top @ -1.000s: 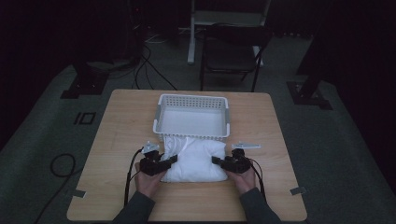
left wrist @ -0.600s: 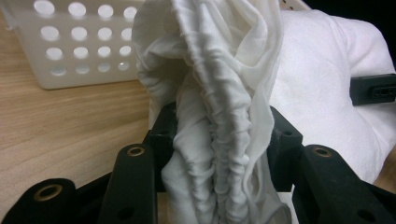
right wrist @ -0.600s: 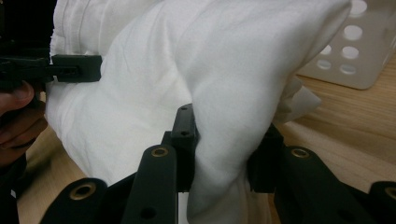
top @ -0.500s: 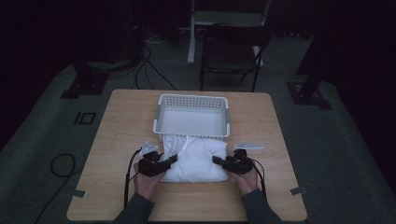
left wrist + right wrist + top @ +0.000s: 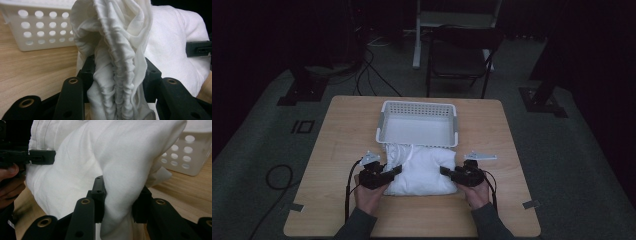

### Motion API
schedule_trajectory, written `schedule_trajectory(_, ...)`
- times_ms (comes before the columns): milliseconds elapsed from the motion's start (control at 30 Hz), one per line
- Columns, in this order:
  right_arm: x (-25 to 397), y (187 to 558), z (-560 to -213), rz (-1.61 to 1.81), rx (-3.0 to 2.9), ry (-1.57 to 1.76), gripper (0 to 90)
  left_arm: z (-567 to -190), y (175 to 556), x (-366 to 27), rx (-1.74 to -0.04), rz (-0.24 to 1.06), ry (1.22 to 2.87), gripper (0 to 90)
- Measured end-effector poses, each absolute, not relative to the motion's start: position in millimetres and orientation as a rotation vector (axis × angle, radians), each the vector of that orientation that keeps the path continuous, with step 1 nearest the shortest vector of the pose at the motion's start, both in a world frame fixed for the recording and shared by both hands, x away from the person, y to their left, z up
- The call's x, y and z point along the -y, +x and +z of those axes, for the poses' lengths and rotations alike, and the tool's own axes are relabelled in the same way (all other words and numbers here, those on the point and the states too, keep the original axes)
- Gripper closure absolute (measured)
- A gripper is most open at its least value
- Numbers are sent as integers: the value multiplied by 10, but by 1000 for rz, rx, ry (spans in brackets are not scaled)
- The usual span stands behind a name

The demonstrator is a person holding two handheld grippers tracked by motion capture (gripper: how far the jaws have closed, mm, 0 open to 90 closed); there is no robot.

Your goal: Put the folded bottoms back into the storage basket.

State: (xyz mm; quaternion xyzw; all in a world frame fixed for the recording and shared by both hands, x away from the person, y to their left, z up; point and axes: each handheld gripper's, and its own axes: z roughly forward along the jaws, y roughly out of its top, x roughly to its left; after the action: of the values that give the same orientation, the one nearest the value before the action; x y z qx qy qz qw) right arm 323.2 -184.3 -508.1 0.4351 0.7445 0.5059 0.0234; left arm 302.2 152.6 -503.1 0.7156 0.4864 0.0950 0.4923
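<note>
Dim floor surrounds the wooden table [image 5: 337, 150], where a white cloth [image 5: 422, 172] lies just before the basket [image 5: 418, 125]. Left gripper [image 5: 394, 171] and right gripper [image 5: 447, 172] each pinch its bunched side; the fabric hides their fingertips.

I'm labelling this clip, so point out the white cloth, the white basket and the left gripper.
white cloth [image 5: 424, 170], high view, middle of the bundle.
white basket [image 5: 417, 106], high view, far rim.
left gripper [image 5: 396, 170], high view, between its fingertips.

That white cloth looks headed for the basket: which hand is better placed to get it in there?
Neither alone, probably. The left gripper and right gripper each pinch an opposite side of the white cloth, about equally far from the basket, so lifting together seems best.
</note>
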Motion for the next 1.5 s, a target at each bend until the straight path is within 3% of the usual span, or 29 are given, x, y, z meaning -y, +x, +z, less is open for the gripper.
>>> schedule_trajectory(1500,1802,3164,-4694,1606,-2251,1232,693,-4672,2949,-1585,-1128,279,1687,569)
